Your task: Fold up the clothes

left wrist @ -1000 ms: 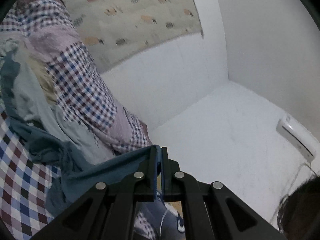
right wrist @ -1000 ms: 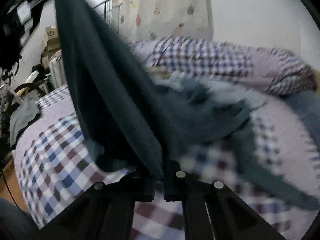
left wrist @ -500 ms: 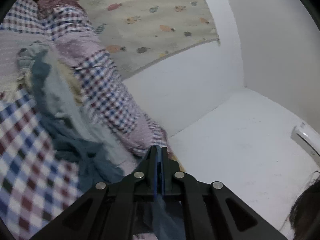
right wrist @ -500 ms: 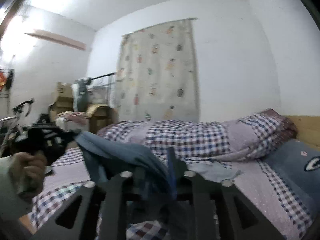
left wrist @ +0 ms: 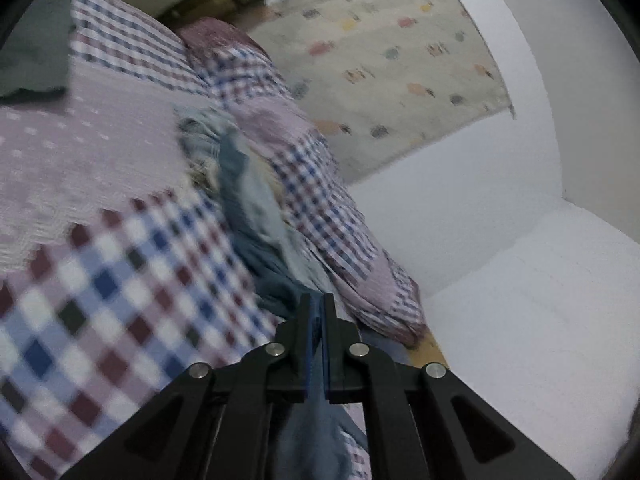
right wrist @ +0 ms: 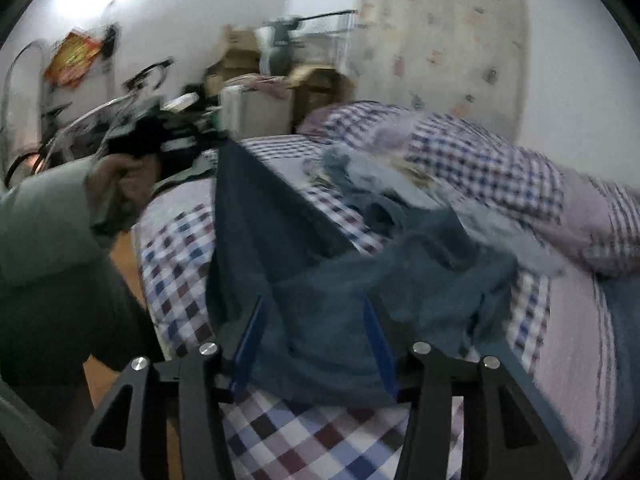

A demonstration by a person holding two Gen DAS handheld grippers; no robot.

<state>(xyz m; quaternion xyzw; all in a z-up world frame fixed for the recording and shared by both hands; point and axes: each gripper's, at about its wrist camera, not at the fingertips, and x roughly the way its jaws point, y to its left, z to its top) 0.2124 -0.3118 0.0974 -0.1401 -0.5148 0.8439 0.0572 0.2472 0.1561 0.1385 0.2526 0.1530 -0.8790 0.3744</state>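
Left wrist: left claw (left wrist: 318, 312) clamped tight on blue garment (left wrist: 256, 216) trailing over checked bed (left wrist: 120, 280).
Right wrist: right claw (right wrist: 312, 320) opening, pads off the garment (right wrist: 360, 300) lying between them on the bed (right wrist: 176, 256).

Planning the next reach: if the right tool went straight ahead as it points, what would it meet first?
Probably the dark blue garment lying between the opening right tool jaws on the checked bedspread; depth is unclear.

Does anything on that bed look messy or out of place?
Yes. A dark blue garment sprawls crumpled across the checked bedspread, one edge pulled up taut by the left gripper. More rumpled bluish clothes lie heaped behind it against the rolled quilt.
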